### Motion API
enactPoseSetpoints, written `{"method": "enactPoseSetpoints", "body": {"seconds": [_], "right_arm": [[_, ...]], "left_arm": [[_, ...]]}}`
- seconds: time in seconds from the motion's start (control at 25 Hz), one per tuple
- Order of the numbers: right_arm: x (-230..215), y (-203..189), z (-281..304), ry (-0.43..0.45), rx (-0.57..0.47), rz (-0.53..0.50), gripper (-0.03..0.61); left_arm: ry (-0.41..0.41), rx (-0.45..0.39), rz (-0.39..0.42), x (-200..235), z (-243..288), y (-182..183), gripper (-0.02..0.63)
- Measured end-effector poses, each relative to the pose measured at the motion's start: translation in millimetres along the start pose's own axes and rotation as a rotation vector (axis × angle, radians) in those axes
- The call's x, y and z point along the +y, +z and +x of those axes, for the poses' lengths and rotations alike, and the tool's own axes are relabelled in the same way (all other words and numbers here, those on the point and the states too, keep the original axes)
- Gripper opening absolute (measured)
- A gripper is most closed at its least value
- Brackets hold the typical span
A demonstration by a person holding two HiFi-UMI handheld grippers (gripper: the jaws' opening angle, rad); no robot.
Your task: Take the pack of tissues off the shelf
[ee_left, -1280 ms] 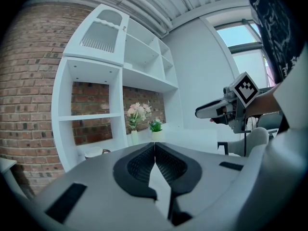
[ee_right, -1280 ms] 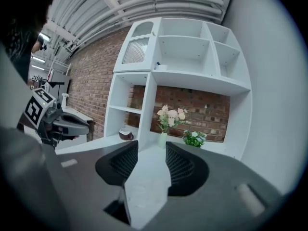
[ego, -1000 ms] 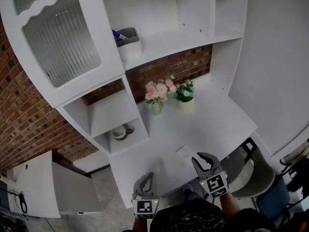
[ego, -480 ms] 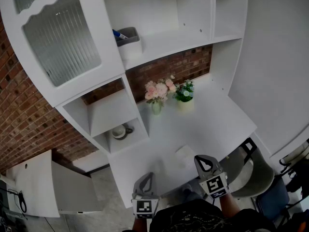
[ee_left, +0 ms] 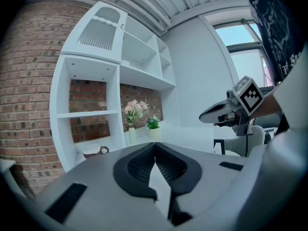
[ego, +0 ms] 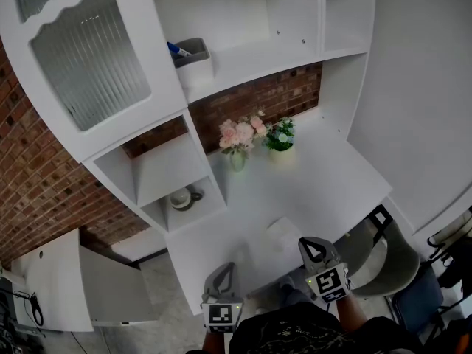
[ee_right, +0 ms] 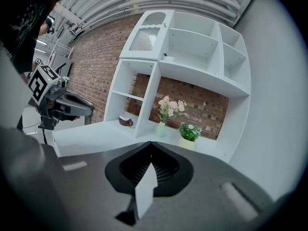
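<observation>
Jaws shut tip to tip and holding nothing on both the left gripper [ego: 225, 271] and the right gripper [ego: 309, 243], a person faces the near edge of a white desk [ego: 332, 175] set under a wall of white shelving. What looks like the pack of tissues [ego: 284, 233], a pale soft shape, lies flat on the desk top. It appears to be already off the shelf, and neither tool touches it. The pack sits just ahead of the right gripper's tips and slightly to their left, towards the brick back wall. The left gripper is well apart from it, off to the pack's left, so the right hand is plainly the nearer. Its outline is too washed out against the desk to give a long axis with confidence, and neither gripper view shows it, since each looks past it to the shelves. On the upper shelf stands a grey box [ego: 193, 56] with a blue-tipped thing in it, too small to name. Any fresh grasp would probably mean opening the right jaws and dipping forward and down.
</observation>
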State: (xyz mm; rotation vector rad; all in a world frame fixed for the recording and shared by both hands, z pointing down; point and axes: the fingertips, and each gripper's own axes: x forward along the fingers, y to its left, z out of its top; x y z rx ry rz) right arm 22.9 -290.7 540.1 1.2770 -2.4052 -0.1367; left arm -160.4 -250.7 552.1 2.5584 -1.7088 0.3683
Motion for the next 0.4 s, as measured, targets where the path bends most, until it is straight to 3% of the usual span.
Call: {"method": "enactPoseSetpoints", "body": {"seconds": [0.4], "right_arm": [[6,-12,1,-0.004,0.047,-0.016,0.005]], "left_arm": [[0.01,0.01,0.017,4,-4,-2,0.009]]}}
